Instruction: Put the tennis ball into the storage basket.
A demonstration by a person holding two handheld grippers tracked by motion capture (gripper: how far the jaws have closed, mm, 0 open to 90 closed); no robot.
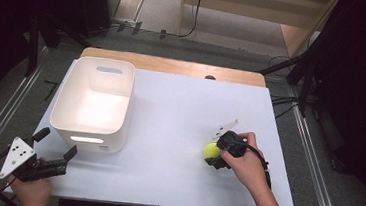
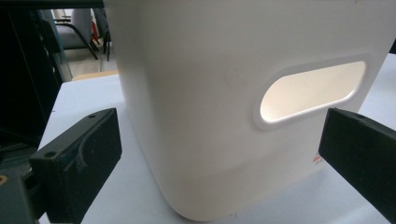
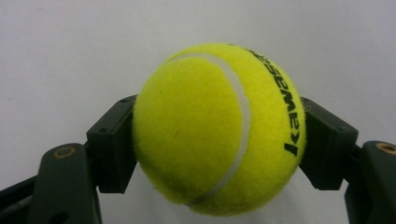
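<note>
While the right gripper (image 3: pixel 219 140) pinches the yellow tennis ball (image 3: pixel 218 128) across its widest part, both pads pressing the felt, the hold looks sound: a ball this light and springy should grip well by its fuzzy nap. It sits low over the white table (image 1: pixel 180 113), well right of the white bin (image 1: pixel 93 105). Beside that bin's near wall, the left gripper (image 1: pixel 56 147) hangs with jaws spread wide, empty.

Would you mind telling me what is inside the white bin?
The bin looks empty: bare white floor and walls in the high view. Its near wall hides the strip of floor just behind it.
</note>
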